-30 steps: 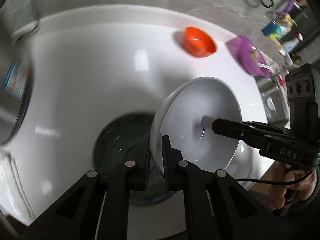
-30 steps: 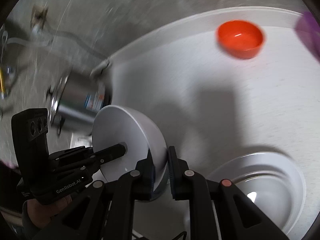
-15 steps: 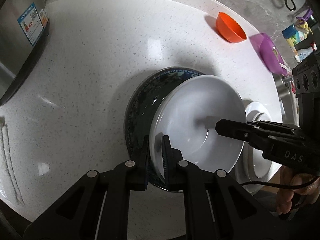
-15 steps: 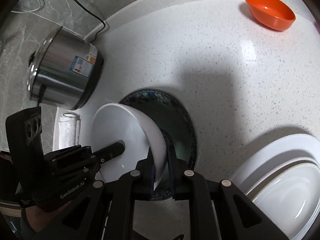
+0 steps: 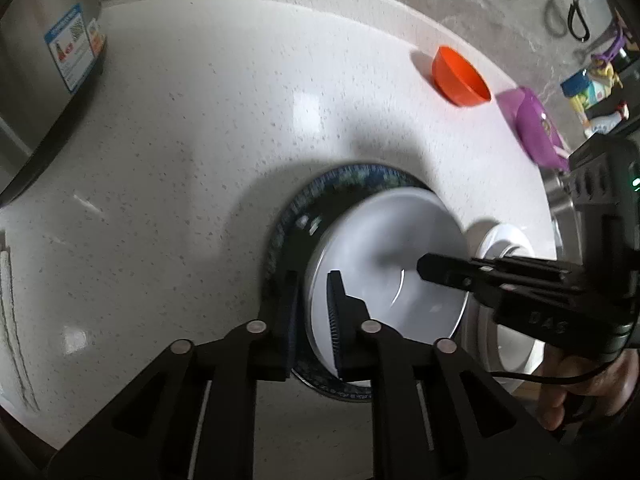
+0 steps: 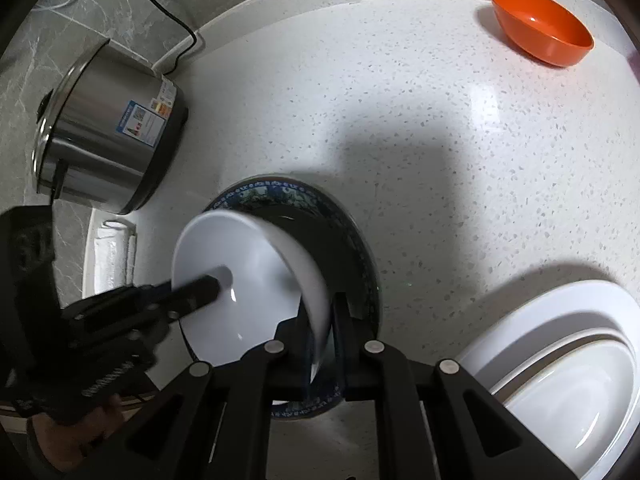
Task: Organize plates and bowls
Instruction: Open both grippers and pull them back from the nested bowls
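Observation:
A white bowl [image 5: 384, 276] [image 6: 248, 288] rests in a dark plate with a blue patterned rim [image 5: 352, 172] [image 6: 280, 192] on the white speckled counter. My left gripper [image 5: 312, 320] straddles the bowl's near rim with a gap around it. My right gripper [image 6: 322, 344] is shut on the opposite rim. An orange bowl [image 5: 460, 80] [image 6: 540, 36] sits far back. White plates [image 6: 560, 368] [image 5: 508, 240] are stacked at the right.
A steel rice cooker [image 6: 108, 136] [image 5: 44, 64] stands at the back left with its cord. A purple bowl [image 5: 536, 128] lies beyond the orange one. A folded white cloth [image 6: 112, 256] lies by the cooker. Clutter fills the far right corner.
Both grippers carried the white bowl down onto the dark plate. My left gripper's jaws have spread apart from the rim.

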### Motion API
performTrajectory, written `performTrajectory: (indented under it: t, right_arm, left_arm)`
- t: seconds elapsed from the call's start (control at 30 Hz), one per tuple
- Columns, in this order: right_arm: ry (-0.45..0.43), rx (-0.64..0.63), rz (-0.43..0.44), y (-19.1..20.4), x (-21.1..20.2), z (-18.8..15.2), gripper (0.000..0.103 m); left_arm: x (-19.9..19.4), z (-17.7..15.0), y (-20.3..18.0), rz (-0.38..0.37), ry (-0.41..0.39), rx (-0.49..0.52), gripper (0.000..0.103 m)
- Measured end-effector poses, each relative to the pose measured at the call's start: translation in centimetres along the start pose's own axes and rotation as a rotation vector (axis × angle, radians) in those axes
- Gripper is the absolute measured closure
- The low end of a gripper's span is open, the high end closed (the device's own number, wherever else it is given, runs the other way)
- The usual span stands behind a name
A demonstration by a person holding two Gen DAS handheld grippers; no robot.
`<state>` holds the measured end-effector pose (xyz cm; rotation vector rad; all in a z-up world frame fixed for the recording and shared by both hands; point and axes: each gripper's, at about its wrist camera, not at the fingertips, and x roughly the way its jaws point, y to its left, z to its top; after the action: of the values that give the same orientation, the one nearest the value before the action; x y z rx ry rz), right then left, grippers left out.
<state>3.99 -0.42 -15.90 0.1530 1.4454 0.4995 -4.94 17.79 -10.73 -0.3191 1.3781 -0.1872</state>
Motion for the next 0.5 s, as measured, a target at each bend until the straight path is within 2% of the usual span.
performTrajectory:
  t: [0.3, 0.4, 0.43, 0.47, 0.5]
  right_arm:
    - [0.013, -0.025, -0.026, 0.1, 0.7, 0.4, 0.092]
    - [0.014, -0.041, -0.031, 0.4, 0.7, 0.4, 0.088]
    - [0.008, -0.044, -0.036, 0.5, 0.5, 0.4, 0.087]
    - [0.004, -0.047, -0.036, 0.6, 0.4, 0.3, 0.080]
    - [-0.004, -0.049, -0.025, 0.7, 0.0, 0.3, 0.069]
  left_arm:
    - [-1.6, 0.2, 0.3, -0.042, -0.051, -0.028, 0.086]
    - [-1.9, 0.3, 0.1, -0.048, -0.066, -0.032, 0.086]
    - [-2.2, 0.4, 0.2, -0.053, -0.075, -0.036, 0.081]
    - [-2.5, 0.7, 0.3, -0.061, -0.087, -0.040, 0.071]
    - [-2.9, 0.9, 0.3, -0.071, -0.100, -0.043, 0.063]
